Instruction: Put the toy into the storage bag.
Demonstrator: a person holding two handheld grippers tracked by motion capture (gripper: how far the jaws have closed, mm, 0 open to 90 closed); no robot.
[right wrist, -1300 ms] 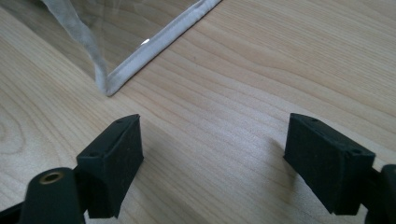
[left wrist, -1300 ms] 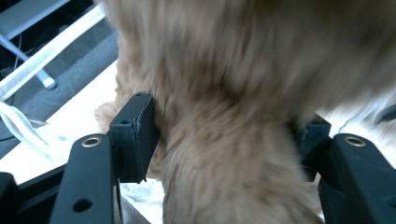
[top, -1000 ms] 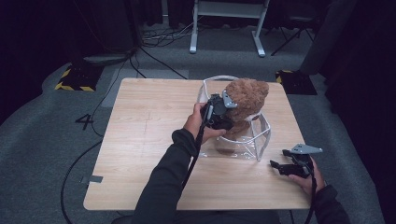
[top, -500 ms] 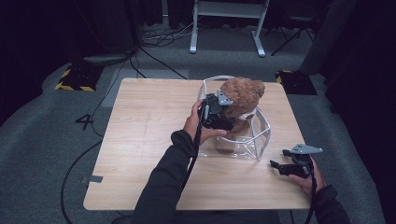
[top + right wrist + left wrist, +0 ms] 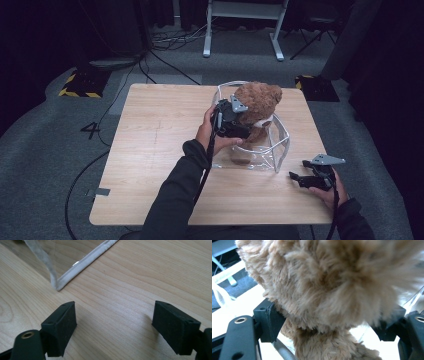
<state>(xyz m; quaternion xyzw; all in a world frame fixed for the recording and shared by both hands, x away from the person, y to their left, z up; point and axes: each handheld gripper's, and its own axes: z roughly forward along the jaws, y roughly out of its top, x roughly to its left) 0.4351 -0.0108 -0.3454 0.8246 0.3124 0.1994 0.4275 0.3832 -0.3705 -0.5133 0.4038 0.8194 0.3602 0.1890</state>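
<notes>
A brown teddy bear [image 5: 259, 100] stands in a clear plastic bin [image 5: 280, 145] at the table's far right, its head above the rim. My left gripper [image 5: 239, 116] reaches in from the left at the bear's neck. In the left gripper view its jaws stand wide apart on either side of the bear [image 5: 332, 297], and the fur brushes both pads. My right gripper [image 5: 300, 179] rests low over the table's front right corner, open with nothing between its jaws. A corner of the bin [image 5: 58, 285] lies just ahead of it.
The wooden table [image 5: 155, 150] is bare on its left half and along the front. Its right edge runs close to my right hand. Cables and a white frame stand on the grey floor behind the table.
The bear's head and my left gripper have shifted slightly left over the bin. The right gripper has stayed still.
</notes>
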